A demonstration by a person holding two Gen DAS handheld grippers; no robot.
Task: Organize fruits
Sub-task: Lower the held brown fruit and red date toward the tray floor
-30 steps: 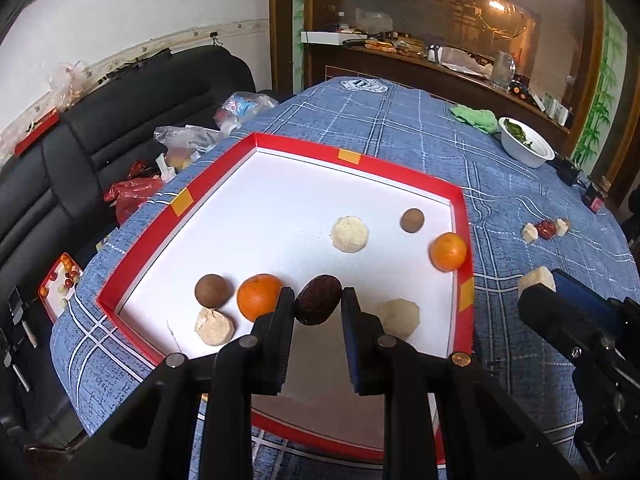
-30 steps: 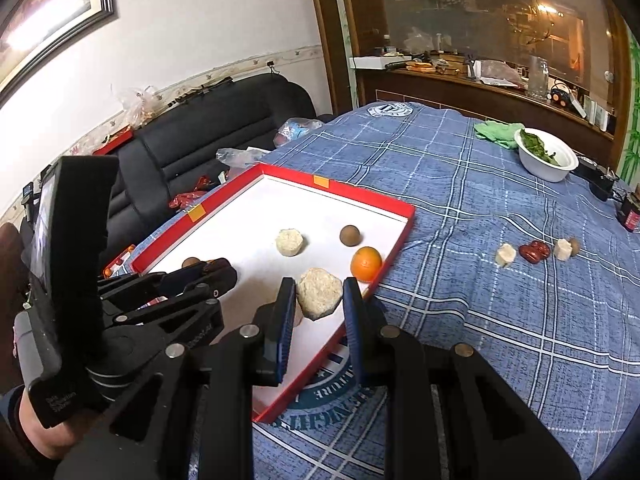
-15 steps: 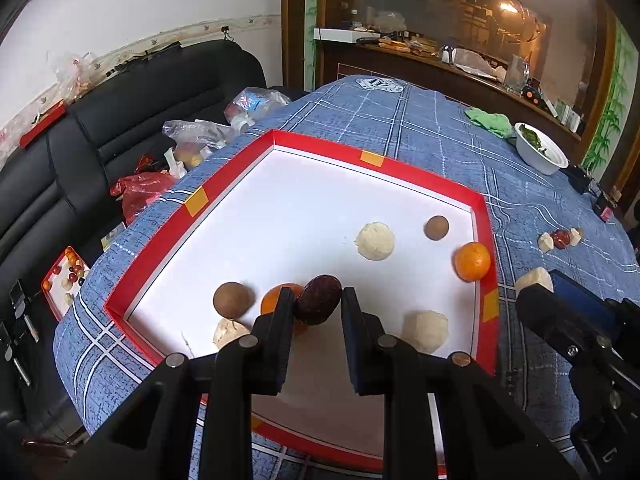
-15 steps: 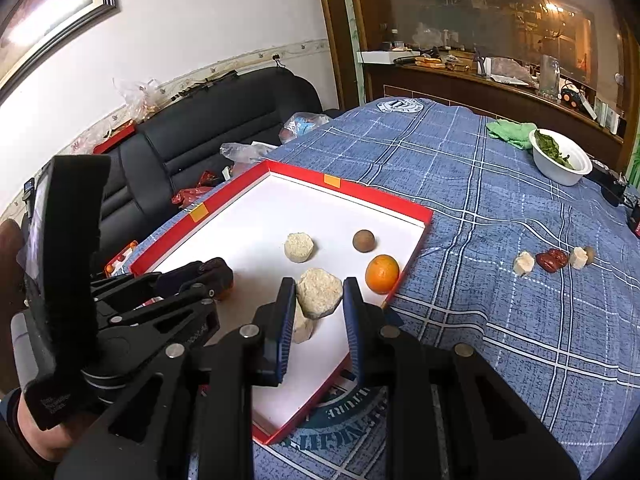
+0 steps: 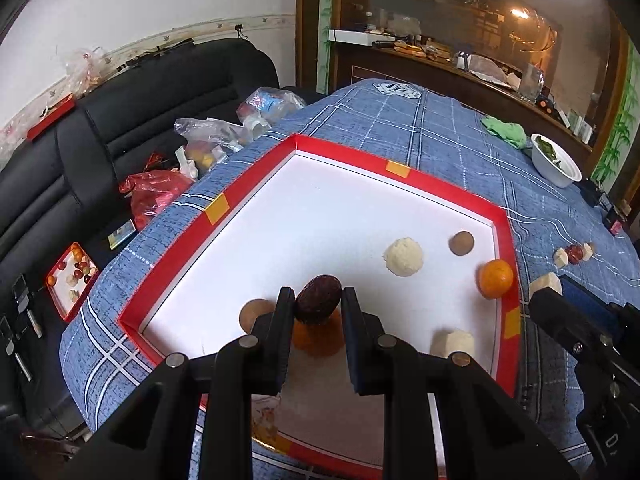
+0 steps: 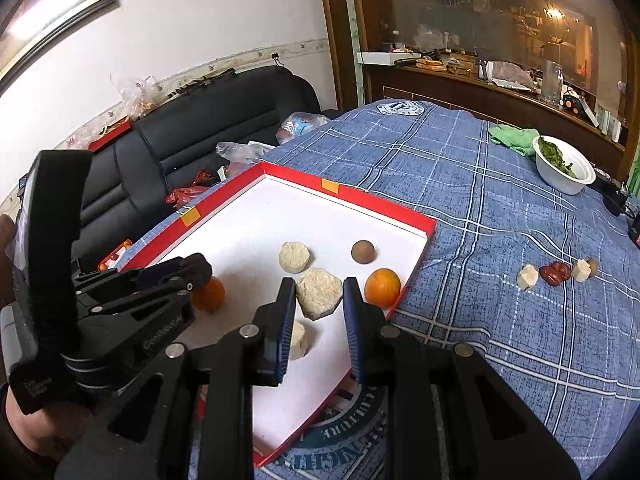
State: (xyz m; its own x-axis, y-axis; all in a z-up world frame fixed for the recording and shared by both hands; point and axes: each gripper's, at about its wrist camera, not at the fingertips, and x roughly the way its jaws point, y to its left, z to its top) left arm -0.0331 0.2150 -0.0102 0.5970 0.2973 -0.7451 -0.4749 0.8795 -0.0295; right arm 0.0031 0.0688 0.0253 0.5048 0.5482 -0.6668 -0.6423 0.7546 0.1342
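Note:
A red-rimmed white tray (image 5: 400, 170) (image 6: 348, 200) lies on the blue checked tablecloth. My left gripper (image 5: 317, 305) is shut on a dark red-brown fruit (image 5: 318, 304), held above an orange (image 5: 318, 338) and beside a brown round fruit (image 5: 254, 314). My right gripper (image 6: 319, 294) is shut on a pale rough lump (image 6: 320, 293) over the tray's near right part. Inside the tray lie another orange (image 5: 495, 278) (image 6: 382, 287), a brown ball (image 5: 461, 243) (image 6: 363, 252) and pale lumps (image 5: 404, 257) (image 6: 294, 257).
Small pale and red pieces (image 6: 554, 273) lie on the cloth right of the tray. A white bowl of greens (image 6: 564, 170) and a green cloth (image 6: 514, 138) sit at the far right. A black sofa with bags (image 5: 160, 120) runs along the table's left edge.
Both grippers drew back and rose a little, keeping their fruits. The left one now hangs over the near orange, hiding part of it.

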